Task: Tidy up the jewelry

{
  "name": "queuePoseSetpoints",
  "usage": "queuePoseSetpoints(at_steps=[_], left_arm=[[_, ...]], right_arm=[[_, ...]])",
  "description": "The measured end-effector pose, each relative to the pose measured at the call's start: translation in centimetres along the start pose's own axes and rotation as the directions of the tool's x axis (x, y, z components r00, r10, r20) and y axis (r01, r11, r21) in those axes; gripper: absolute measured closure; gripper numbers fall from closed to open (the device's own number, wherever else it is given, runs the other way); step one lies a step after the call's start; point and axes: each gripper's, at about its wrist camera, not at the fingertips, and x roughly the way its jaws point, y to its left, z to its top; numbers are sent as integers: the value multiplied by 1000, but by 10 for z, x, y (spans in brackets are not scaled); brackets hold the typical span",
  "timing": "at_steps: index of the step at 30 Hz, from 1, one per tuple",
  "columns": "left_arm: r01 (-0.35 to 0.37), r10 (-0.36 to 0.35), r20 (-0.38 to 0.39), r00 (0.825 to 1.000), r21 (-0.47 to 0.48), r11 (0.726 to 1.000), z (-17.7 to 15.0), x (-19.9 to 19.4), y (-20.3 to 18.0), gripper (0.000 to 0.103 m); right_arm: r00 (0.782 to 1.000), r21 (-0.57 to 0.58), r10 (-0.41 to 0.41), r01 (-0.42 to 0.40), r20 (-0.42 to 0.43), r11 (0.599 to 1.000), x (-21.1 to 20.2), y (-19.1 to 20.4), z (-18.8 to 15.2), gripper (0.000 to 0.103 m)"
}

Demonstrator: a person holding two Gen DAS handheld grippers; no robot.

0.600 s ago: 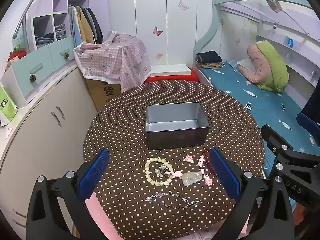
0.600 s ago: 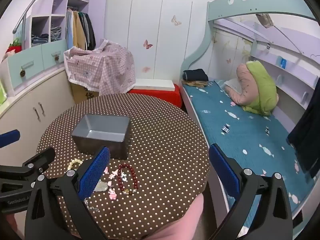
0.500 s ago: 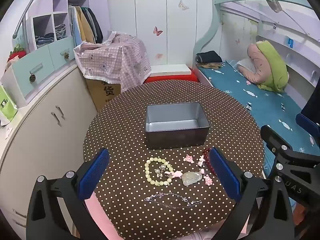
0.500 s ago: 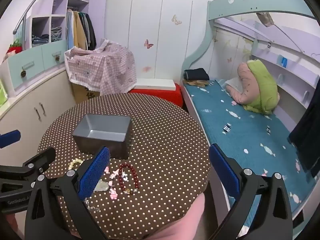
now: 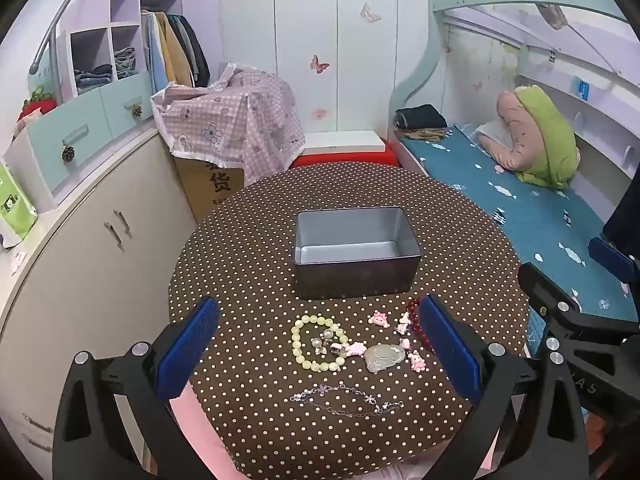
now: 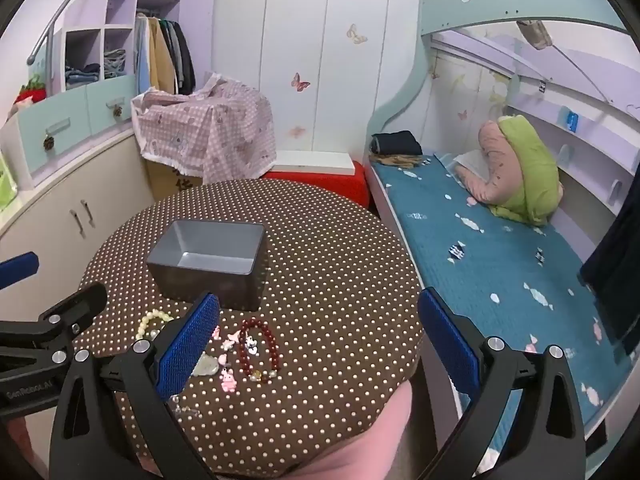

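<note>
- Round table [image 5: 248, 240] in a brown cloth dotted white, filling the middle of this small bedroom.
- On it, toward the far side of centre, a grey metal tin [image 5: 354, 254] stands open, with nothing showing inside.
- Near edge of the table: the jewelry lies loose on the cloth, none of it in the tin.
- A pale green bead bracelet [image 5: 316, 343] lies in a ring on the left, with small pearl pieces inside the ring.
- Just right of it, a pale jade pendant [image 5: 382, 357], with little pink charms [image 5: 379, 318] scattered about it.
- Dark red bead bracelet [image 6: 260, 350] lies farthest right; from the left wrist view it is half hidden behind a blue pad.
- Nearest of all, a thin silver chain [image 5: 346, 399] is stretched across the cloth.
- Left gripper [image 5: 318, 350] hangs over the near edge, jaws spread wide, gripping nothing.
- Right gripper [image 6: 318, 346] sits to the right over the table rim, jaws likewise wide apart and empty.
- Room now: cream cabinet [image 5: 92, 248] with pale blue drawers along the left wall.
- Behind the table, a cardboard box under a pink checked cloth [image 5: 232, 128].
- Right side, a bunk bed [image 6: 480, 240] with a teal sheet, a pink and green bundle of bedding at its far end.
- White wall panels with butterfly stickers close off the back.
</note>
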Motion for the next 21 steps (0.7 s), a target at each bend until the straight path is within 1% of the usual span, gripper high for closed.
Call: queuePoseSetpoints(at_steps=[7, 21], left_arm=[[11, -11, -8, 1000, -3, 1000, 2, 0, -1, 7], [9, -9, -18, 1000, 4, 1000, 2, 2, -2, 7]], right_arm=[[1000, 9, 2, -2, -10, 1000, 1, -1, 0, 7], [999, 24, 15, -15, -29, 1000, 8, -2, -2, 7]])
